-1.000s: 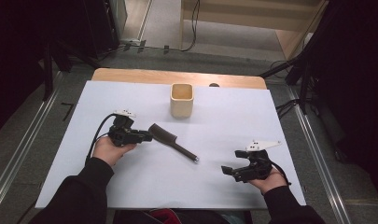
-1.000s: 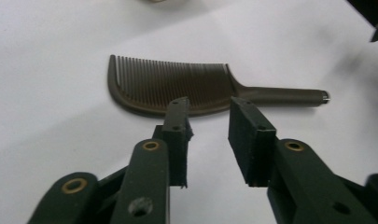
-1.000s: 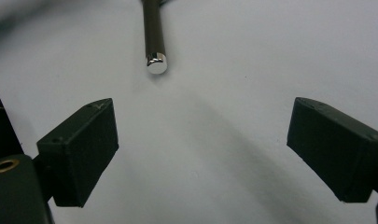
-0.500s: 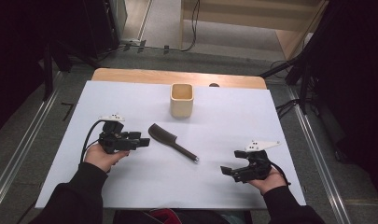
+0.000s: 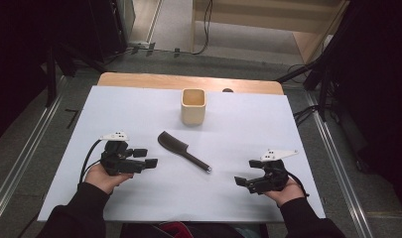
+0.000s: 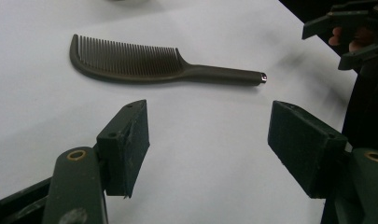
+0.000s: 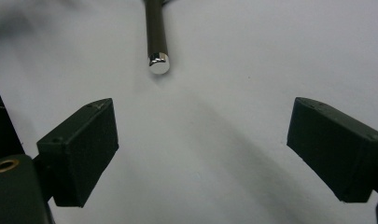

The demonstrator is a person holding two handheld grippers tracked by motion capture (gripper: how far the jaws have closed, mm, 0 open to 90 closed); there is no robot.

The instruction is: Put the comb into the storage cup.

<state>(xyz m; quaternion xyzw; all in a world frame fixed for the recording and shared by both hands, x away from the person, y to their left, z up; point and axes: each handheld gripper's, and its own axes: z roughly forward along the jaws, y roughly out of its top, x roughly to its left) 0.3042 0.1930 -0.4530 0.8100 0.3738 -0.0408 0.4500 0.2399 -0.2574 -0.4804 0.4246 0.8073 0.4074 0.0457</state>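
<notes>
- Dark brown plastic, that is what the comb (image 5: 182,150) looks like to me. It lies flat on the white sheet (image 5: 139,106) in the middle of the table, with nothing holding it.
- Its toothed end points up and left in the high view, and its thin handle runs down and right to a shiny little tip.
- A second ago my left gripper (image 5: 148,161) was right at the comb's wide end. Now it sits farther left and closer to me, well apart from the comb.
- The left jaws have just been opening. They now stand wide, and I see only bare sheet between them in the left gripper view.
- In that view the comb (image 6: 149,63) lies past the jaws, with its teeth pointing away from me.
- The comb itself lies in the same spot as before.
- My right gripper (image 5: 240,180) stays where it was, near the front right of the sheet. Its jaws are wide too, with nothing in them.
- In the right gripper view the shiny handle tip (image 7: 158,63) is just ahead of the jaws, not touching them.
- The tan square cup (image 5: 193,105) stands upright behind the comb, same place as before.
</notes>
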